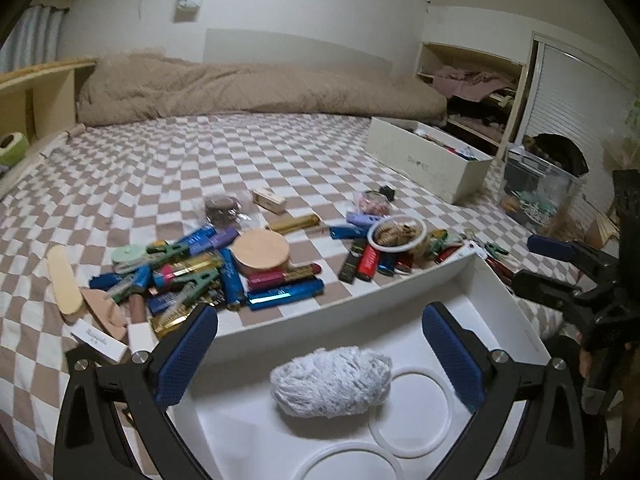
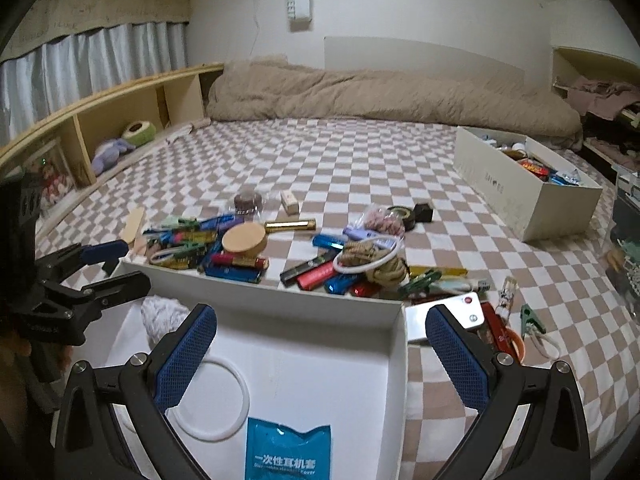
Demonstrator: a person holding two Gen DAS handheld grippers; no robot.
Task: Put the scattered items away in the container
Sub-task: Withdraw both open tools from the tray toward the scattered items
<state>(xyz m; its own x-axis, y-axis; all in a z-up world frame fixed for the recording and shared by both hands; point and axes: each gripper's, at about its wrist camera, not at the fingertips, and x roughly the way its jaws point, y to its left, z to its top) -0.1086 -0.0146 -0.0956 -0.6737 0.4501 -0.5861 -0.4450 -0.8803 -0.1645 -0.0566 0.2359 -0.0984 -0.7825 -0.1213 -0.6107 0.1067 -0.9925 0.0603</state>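
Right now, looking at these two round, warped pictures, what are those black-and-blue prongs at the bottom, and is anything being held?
No robot here: a person holds a two-finger tool in each hand, each with a wide-angle camera looking along its fingers. One picture comes from the left gripper, the other from the right gripper. Both stand open and hold nothing. They hover over a white box on a checkered bed. In the box lie a fluffy white bundle, white rings and a blue packet. Beyond it, lighters, clips and a round wooden lid lie scattered, not yet tidied.
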